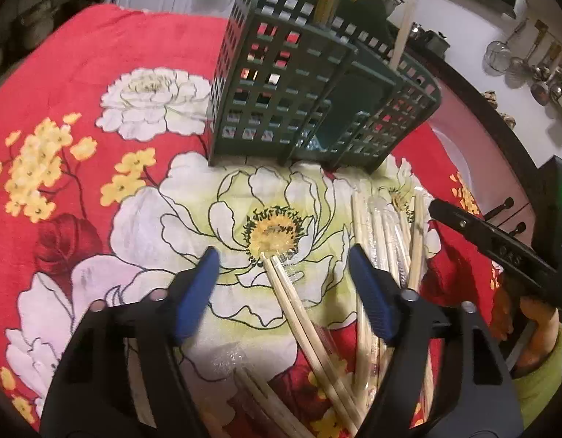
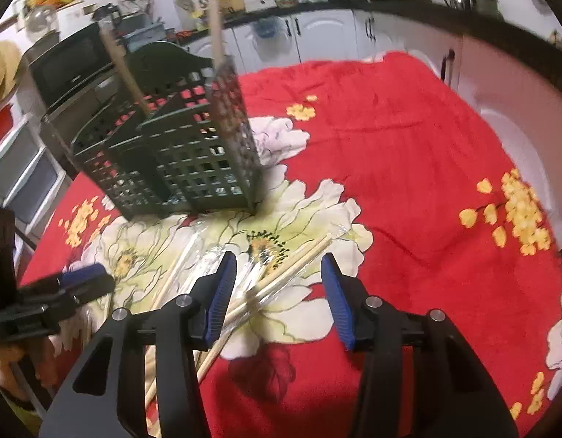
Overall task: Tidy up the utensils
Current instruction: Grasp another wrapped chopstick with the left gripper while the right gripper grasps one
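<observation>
The desk wears a soft, matt red cloth [image 1: 142, 36] printed with white and yellow flowers, slightly creased. On it stands a dark green caddy [image 1: 288, 95] of moulded plastic lattice with a dull sheen, and before it lie pale, smooth wooden chopsticks [image 1: 299, 310] in thin, glossy, crinkled clear film. Each claw, left [image 1: 284, 292] and right [image 2: 279, 299], is matt black plastic with ribbed blue rubbery pads [image 2: 222, 299] and shiny metal pins.

1. A red cloth [image 1: 142, 36] with white and yellow flowers covers the surface.
2. A dark green slotted holder [image 1: 281, 109] stands upright on it.
3. Wrapped chopsticks [image 1: 386, 226] lie loose on the cloth just before the holder.
</observation>
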`<state>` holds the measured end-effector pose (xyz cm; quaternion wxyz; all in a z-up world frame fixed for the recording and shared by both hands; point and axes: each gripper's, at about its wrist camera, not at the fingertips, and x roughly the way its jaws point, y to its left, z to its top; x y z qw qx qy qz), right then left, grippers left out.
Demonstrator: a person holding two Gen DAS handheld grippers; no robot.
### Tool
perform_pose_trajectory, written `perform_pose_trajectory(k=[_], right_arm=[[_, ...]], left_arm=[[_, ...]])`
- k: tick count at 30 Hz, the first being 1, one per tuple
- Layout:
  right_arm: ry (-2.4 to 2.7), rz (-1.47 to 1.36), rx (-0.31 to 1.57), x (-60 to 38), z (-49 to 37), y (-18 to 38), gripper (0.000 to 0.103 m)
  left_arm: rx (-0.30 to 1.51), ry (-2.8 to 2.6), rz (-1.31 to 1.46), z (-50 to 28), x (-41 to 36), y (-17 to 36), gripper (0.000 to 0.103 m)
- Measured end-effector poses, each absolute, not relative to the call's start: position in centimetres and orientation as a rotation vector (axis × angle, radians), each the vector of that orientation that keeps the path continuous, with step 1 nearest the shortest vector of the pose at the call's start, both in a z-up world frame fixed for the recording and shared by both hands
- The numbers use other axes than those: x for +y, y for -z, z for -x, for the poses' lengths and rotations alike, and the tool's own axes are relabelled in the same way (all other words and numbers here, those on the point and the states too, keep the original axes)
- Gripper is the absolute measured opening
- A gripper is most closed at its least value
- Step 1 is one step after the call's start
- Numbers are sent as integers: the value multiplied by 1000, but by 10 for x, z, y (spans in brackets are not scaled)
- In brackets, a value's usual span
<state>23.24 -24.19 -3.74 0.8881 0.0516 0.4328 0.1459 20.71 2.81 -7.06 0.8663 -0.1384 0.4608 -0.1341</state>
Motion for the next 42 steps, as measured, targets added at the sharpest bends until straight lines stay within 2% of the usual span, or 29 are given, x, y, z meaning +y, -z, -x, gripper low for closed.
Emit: perform_pose_trajectory(k=[5, 8, 16, 22, 29, 42], right_arm=[[-266, -180, 985, -248, -255, 53, 40], [-247, -219, 1015, -252, -264, 60, 34], [-260, -271, 1044, -262, -279, 66, 19], [-282, -285, 1039, -268, -284, 62, 9], [-317, -248, 944, -274, -272, 28, 6], [-467, -110, 746, -248, -223, -37, 5]], left_arm=[[986, 278, 296, -214, 30, 75, 55], [992, 275, 286, -217, 30, 76, 47], [989, 252, 258, -221, 39, 79, 16], [994, 262, 288, -221, 52, 80, 7], [971, 306, 325, -217, 60, 64, 3], [807, 414, 304, -208, 37, -12, 2]])
